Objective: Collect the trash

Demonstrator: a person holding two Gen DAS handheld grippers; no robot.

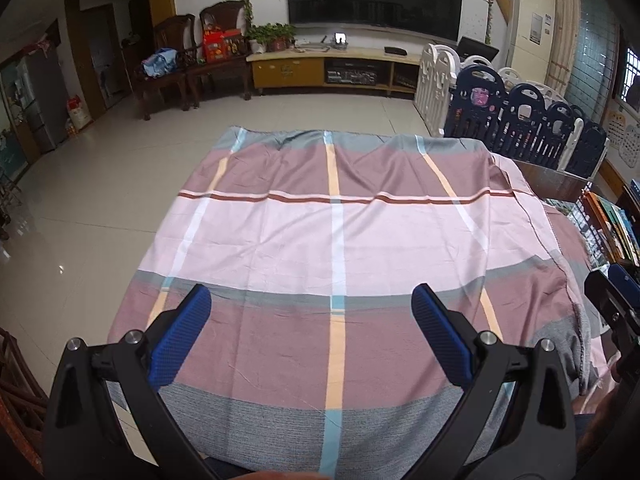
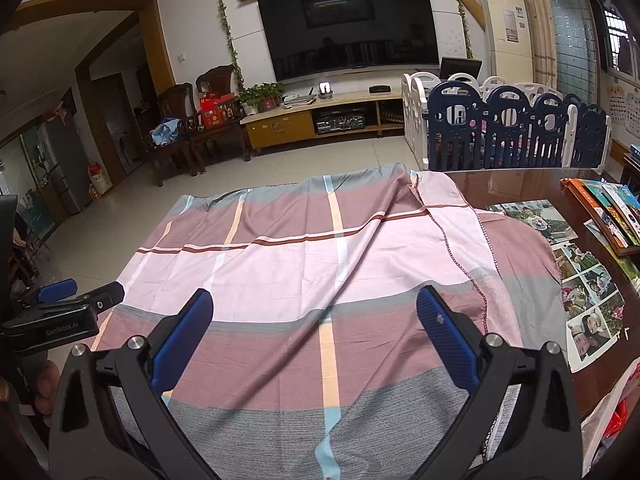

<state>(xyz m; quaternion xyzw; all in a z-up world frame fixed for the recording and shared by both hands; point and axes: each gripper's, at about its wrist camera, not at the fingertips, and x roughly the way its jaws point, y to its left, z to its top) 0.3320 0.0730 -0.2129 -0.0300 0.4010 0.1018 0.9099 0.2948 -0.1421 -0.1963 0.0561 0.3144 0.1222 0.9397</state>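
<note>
With both the left gripper [image 1: 311,304] and right gripper [image 2: 314,308] spread and empty above the plaid cloth [image 1: 336,232], no trash shows except perhaps a plastic bag [image 2: 612,412] at the tabletop's [image 2: 520,184] right edge, so a grab risks snagging cloth or the loose photos [image 2: 588,304].

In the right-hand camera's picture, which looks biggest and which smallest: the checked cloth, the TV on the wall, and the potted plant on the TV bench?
As they appear in the right wrist view:
1. Checked cloth, by far the largest, though it lies nearest the camera.
2. TV.
3. Potted plant, smallest.
The TV and plant stand about equally far off, so their order is dependable.
</note>
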